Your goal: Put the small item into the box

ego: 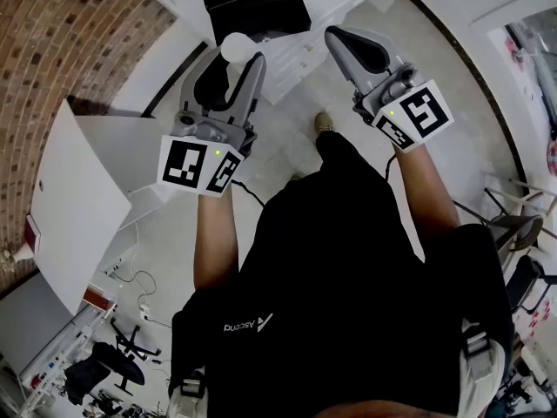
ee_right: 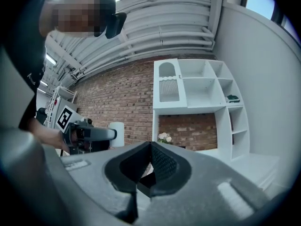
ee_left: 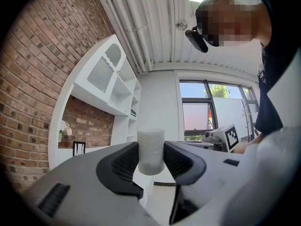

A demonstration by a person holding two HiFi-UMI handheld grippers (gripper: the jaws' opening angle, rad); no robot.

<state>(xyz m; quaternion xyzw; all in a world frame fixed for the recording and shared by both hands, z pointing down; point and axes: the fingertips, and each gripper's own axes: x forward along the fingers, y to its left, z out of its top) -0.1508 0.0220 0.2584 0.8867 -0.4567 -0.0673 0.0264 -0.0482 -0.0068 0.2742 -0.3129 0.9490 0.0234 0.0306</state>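
The small item is a white cylinder (ego: 233,46), and my left gripper (ego: 230,64) is shut on it, raised in front of the person. In the left gripper view the cylinder (ee_left: 150,150) stands upright between the two dark pads, its top above them. A black box (ego: 254,3) sits on the floor just beyond the left gripper. My right gripper (ego: 341,40) is held up to the right of it, jaws shut with nothing between them (ee_right: 150,149). From the right gripper view the left gripper (ee_right: 89,134) and its cylinder (ee_right: 116,133) show at the left.
A brick wall (ego: 61,50) runs along the left, with a white panel (ego: 87,198) leaning by it. White shelving (ee_right: 197,102) stands against the brick. An office chair (ego: 113,368) and cables lie at the lower left. The person's shoe (ego: 324,124) is on the pale floor.
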